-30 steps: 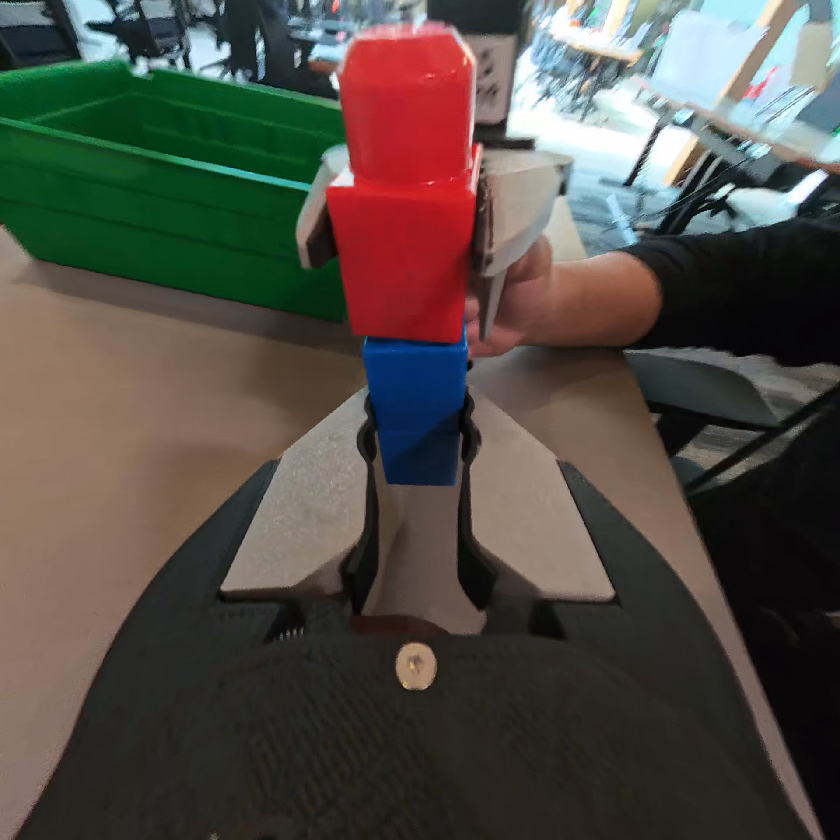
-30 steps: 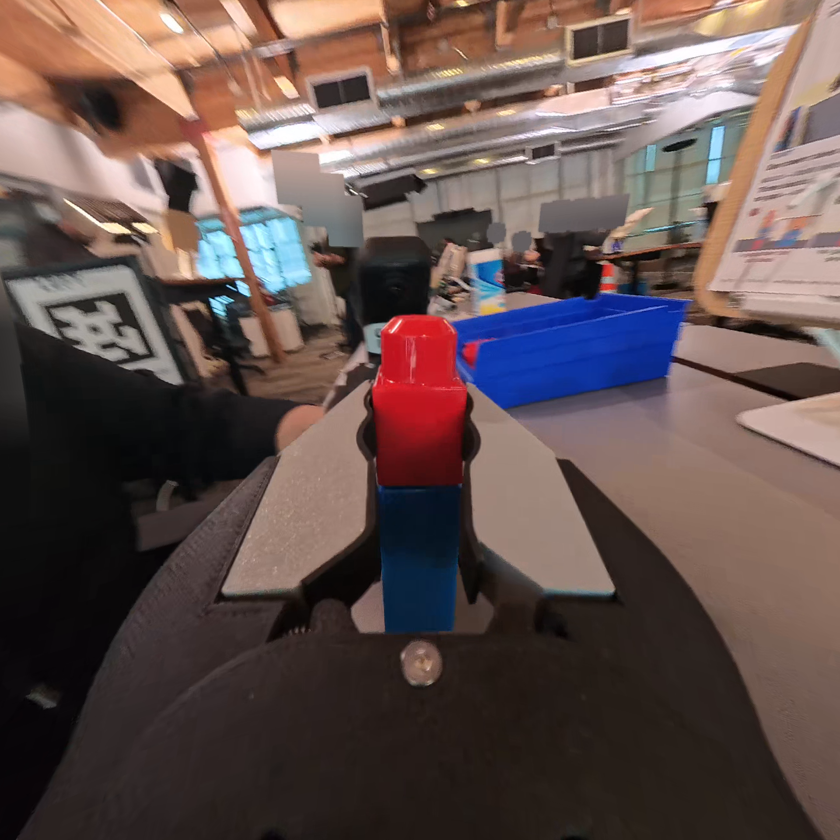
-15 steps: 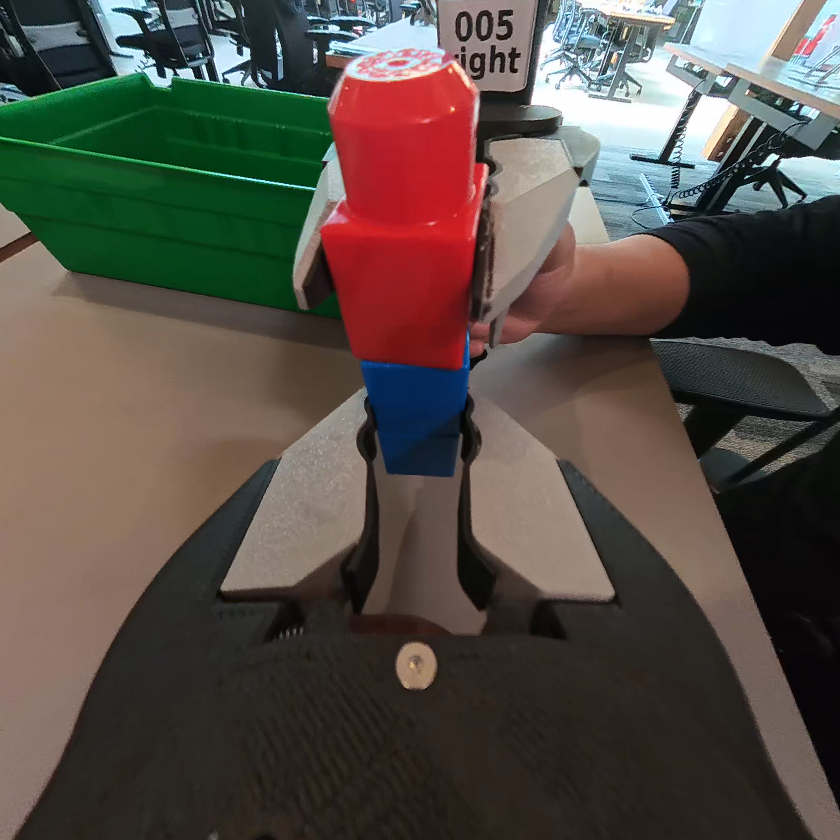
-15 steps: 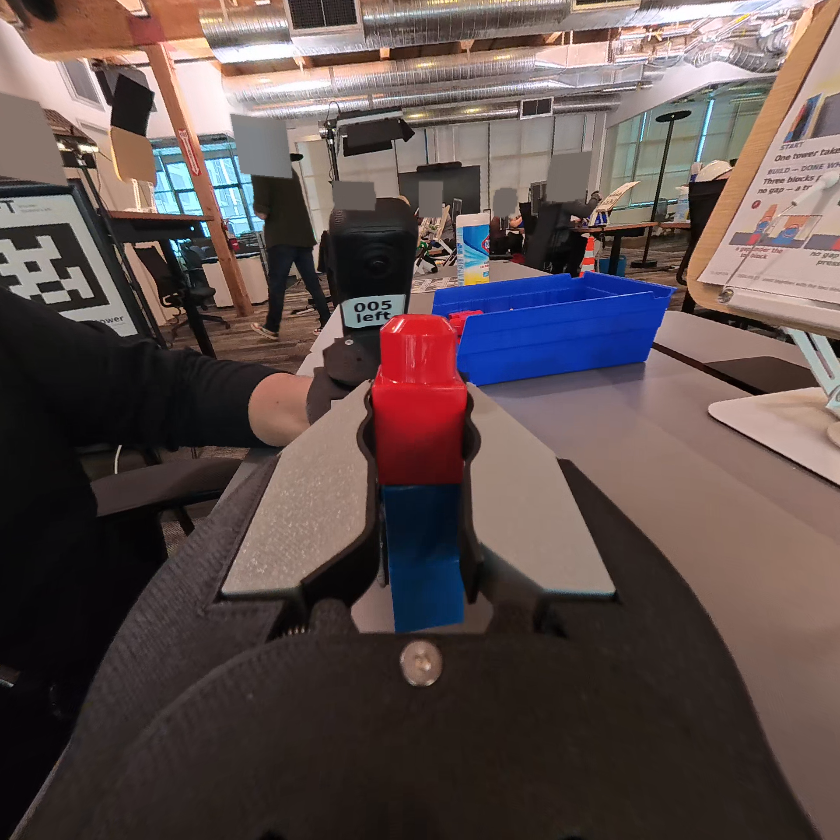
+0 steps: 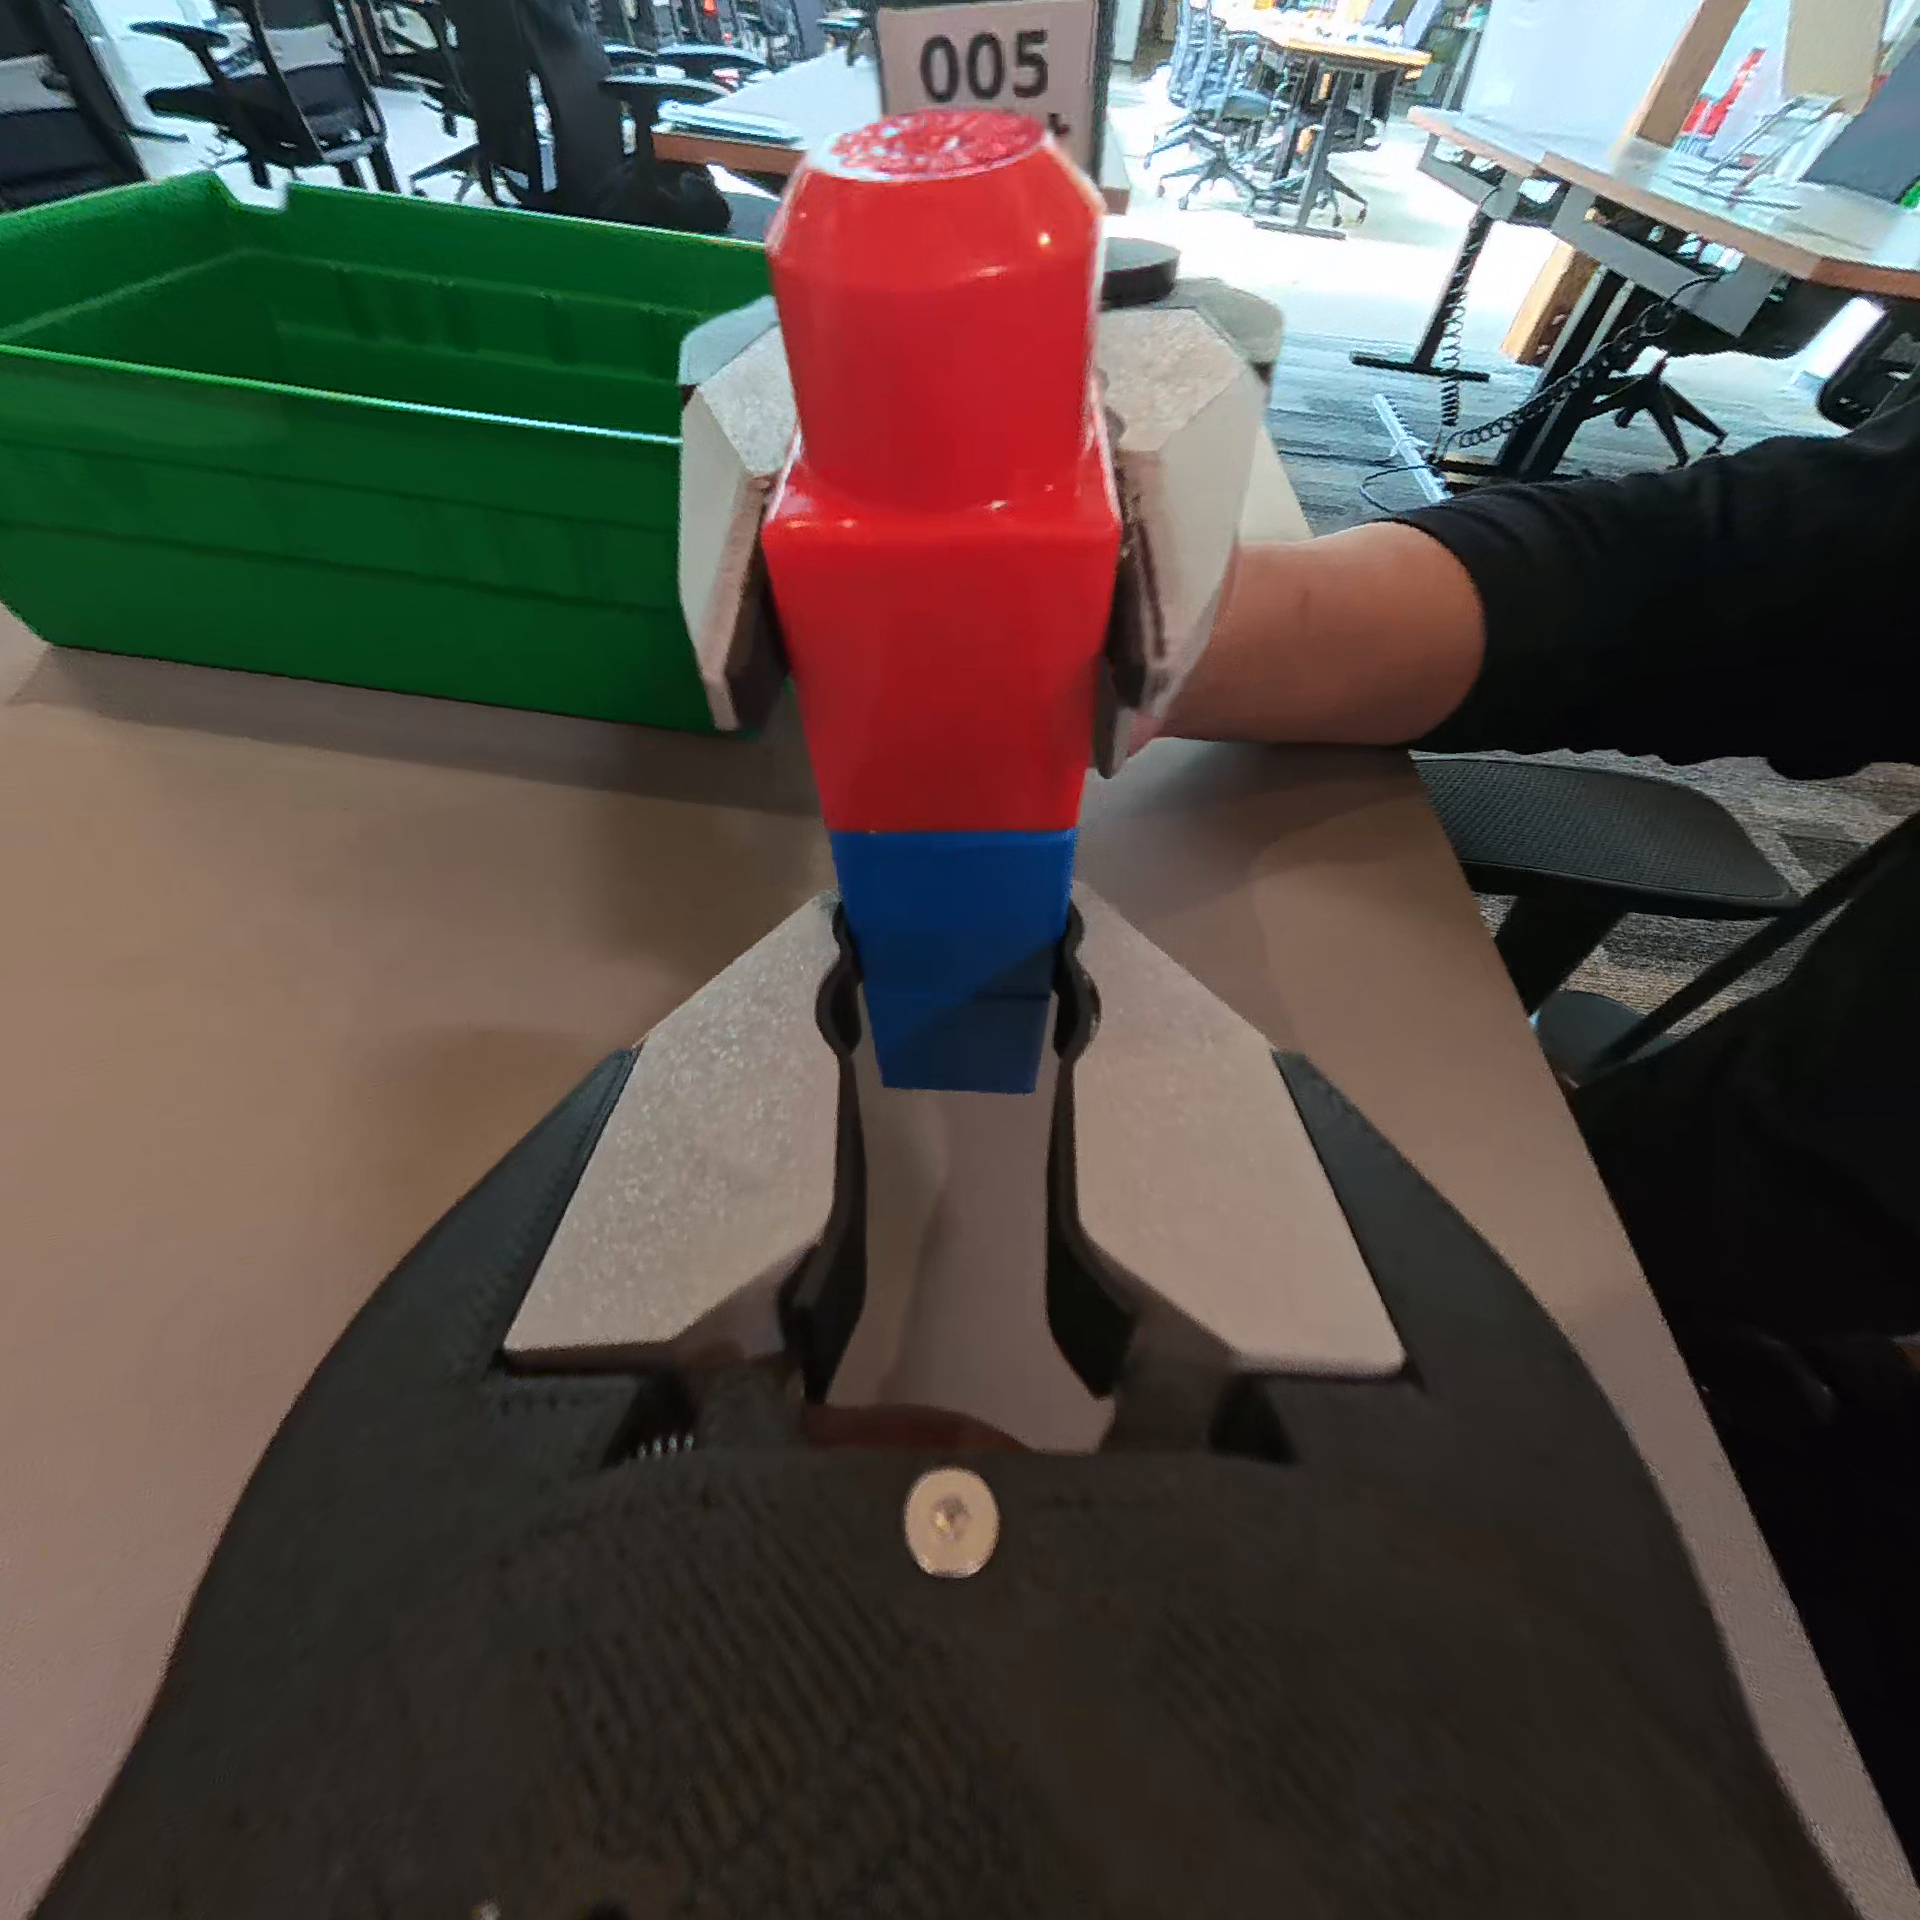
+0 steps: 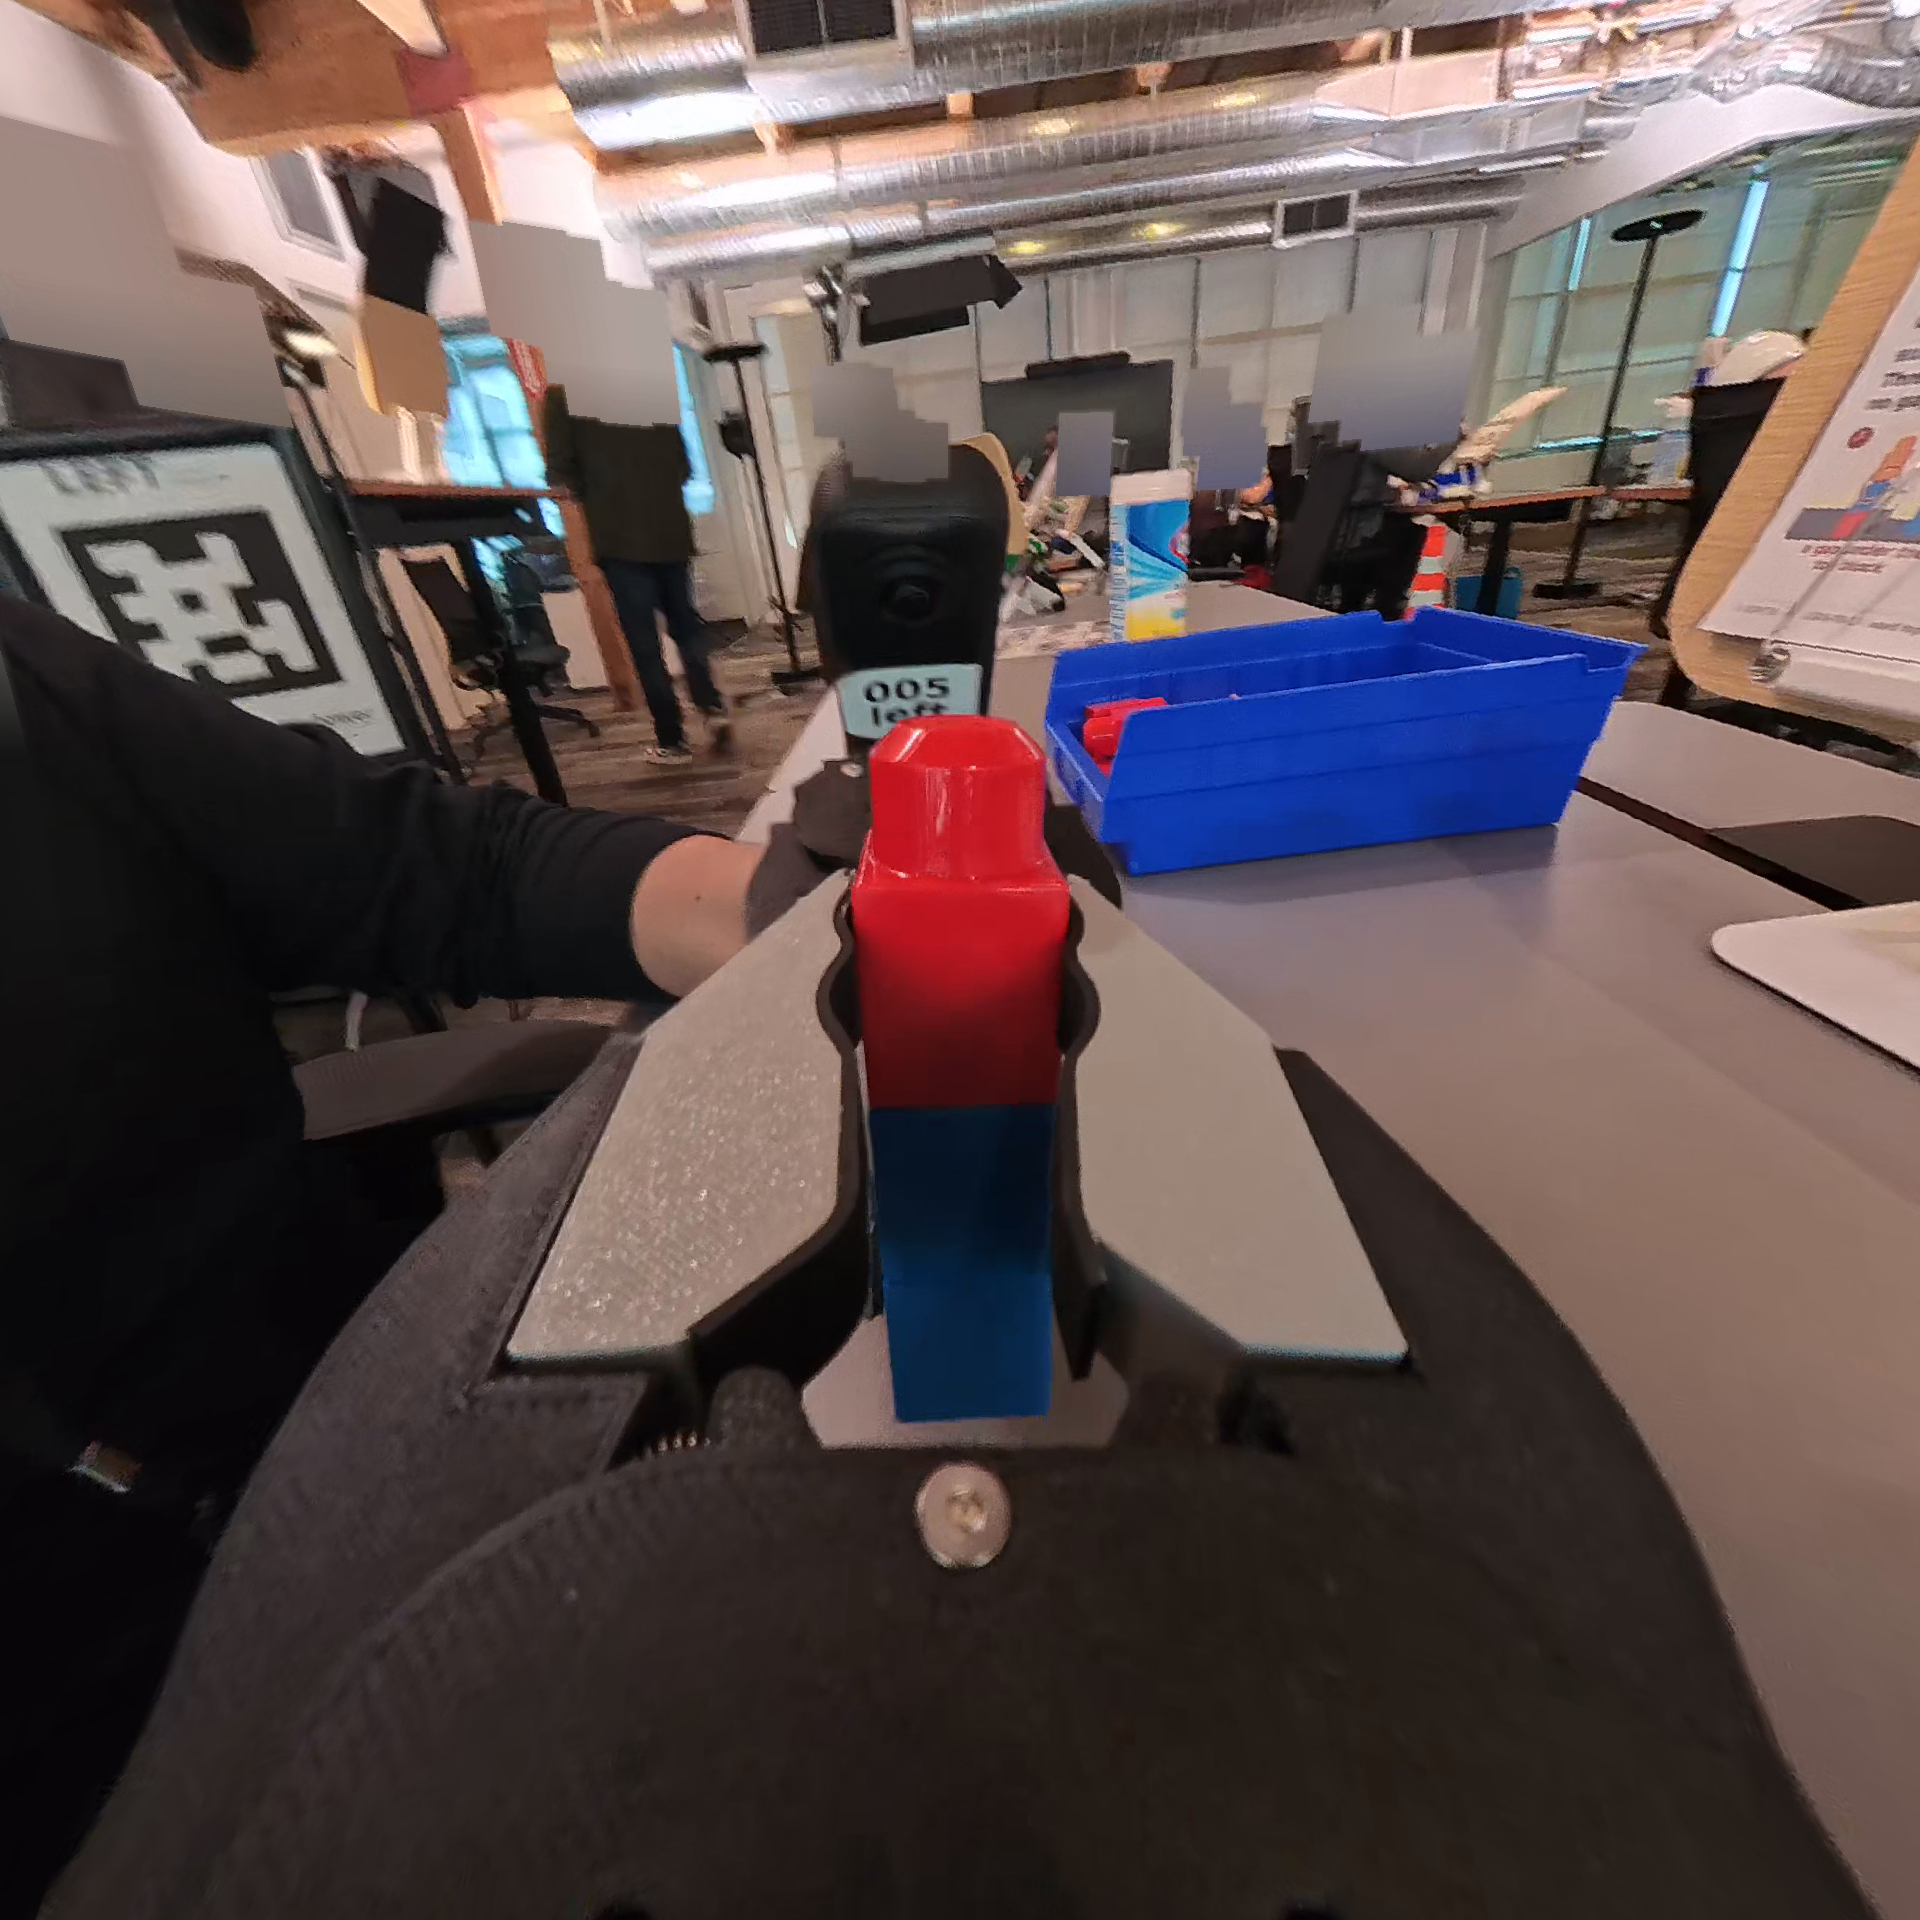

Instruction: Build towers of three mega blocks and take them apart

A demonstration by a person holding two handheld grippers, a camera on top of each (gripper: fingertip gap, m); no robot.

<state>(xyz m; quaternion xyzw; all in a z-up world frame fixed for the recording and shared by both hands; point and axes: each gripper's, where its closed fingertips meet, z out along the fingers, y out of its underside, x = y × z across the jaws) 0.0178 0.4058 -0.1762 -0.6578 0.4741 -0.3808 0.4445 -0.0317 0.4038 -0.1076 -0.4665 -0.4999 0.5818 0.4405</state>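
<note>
Gripping from opposite ends, both tongs share one short stack held up above the tabletop; nearest in the left wrist view, the left gripper has its dark pads clamped on the blue block, the lower piece; directly above it, the right gripper squeezes the red block from the far side, its stud pointing up; opposed grips like these look set for pulling the two apart or pressing them tight, I can't say which; only two blocks show, so by my reckoning there's no full tower of three here; further back, a green bin sits on the table; from the other side, a blue bin holds a red piece.
</note>
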